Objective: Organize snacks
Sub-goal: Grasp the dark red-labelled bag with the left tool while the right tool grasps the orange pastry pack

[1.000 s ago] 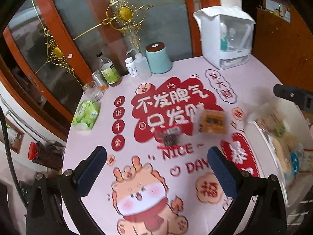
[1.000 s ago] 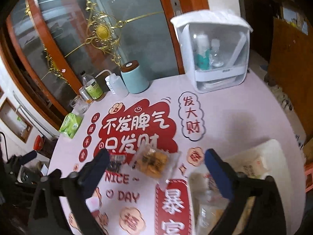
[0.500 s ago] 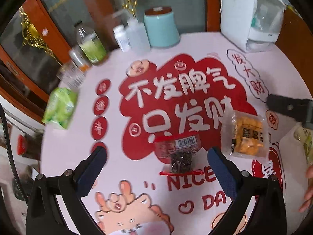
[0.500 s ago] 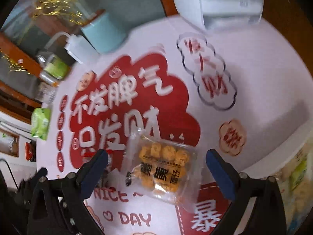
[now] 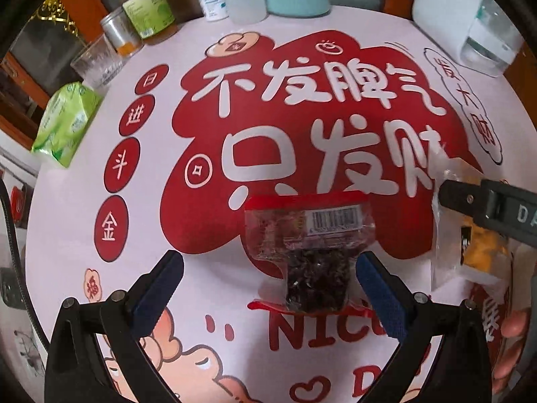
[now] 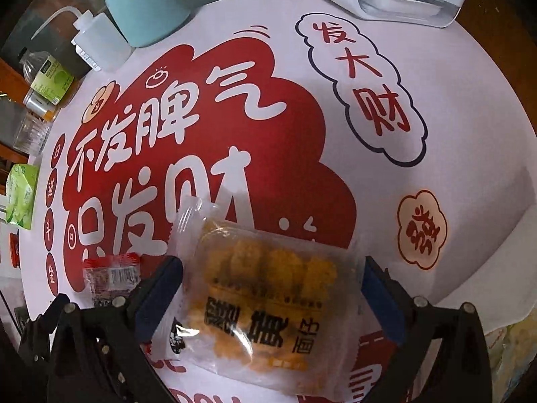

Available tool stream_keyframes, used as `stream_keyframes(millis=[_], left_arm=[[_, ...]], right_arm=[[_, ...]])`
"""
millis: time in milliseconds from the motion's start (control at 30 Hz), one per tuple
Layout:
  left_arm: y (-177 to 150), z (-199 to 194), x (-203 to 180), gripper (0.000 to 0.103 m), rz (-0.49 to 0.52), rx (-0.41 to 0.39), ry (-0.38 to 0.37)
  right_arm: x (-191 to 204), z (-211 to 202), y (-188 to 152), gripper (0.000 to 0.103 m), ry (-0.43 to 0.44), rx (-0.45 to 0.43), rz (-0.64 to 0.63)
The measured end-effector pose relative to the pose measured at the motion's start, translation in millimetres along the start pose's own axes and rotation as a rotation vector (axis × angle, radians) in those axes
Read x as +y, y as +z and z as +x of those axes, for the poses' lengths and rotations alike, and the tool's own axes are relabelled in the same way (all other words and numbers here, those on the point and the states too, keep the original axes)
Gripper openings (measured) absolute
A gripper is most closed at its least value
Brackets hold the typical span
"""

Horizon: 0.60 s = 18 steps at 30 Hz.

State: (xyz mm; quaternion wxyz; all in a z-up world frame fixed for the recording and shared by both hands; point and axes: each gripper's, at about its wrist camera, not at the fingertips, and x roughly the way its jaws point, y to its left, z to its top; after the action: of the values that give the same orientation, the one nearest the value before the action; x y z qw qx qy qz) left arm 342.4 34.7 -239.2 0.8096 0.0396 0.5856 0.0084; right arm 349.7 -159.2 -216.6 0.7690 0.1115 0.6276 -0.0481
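The right gripper [image 6: 268, 288] stood spread wide over the clear packet of yellow snacks [image 6: 265, 305], which lay flat on the table [image 6: 470, 117] between its fingers. The left gripper [image 5: 268, 282], equally spread, framed the dark red-edged snack packet [image 5: 312, 252]. Both seemed at the reaching stage; whether either touched plastic was unclear. Next, each needed to close squarely without crushing.

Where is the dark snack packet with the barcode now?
In the left wrist view, the dark snack packet lies flat on the tablecloth, between the open left gripper fingers, nearer its right finger.
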Motion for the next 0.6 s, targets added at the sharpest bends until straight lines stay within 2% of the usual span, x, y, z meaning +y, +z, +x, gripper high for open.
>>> stream_keyframes(millis=[133,233,333,400,433,500,600], left_arm=[[0.3,8.1,2.3,0.102,-0.016,0.003,-0.002],[1.6,11.6,5.3,0.1,-0.041,0.007,-0.033],[1.0,14.2,8.5,0.092,-0.059,0.013,-0.075],[-0.3,12.2,8.2,0.079,-0.064,0.012,-0.112],[-0.8,10.8,6.5,0.075,-0.057,0.01,-0.115],[-3.1,5.4,-1.1,0.055,-0.023,0.001,-0.131],[-8.3,0.7,-12.1,0.052,-0.001,-0.003,-0.124]], right_arm=[[-0.1,6.3,-0.5,0.103,0.024,0.026,-0.002],[10.0,8.4,-2.6,0.103,-0.007,0.034,-0.081],[20.8,9.4,-9.9,0.101,-0.052,0.034,-0.15],[22.1,4.8,-13.9,0.088,-0.046,0.02,-0.157],[23.5,1.9,-15.6,0.083,-0.047,0.014,-0.162],[24.0,-2.6,-19.6,0.079,-0.028,0.02,-0.161],[22.2,-7.0,-27.5,0.077,-0.003,0.024,-0.15]])
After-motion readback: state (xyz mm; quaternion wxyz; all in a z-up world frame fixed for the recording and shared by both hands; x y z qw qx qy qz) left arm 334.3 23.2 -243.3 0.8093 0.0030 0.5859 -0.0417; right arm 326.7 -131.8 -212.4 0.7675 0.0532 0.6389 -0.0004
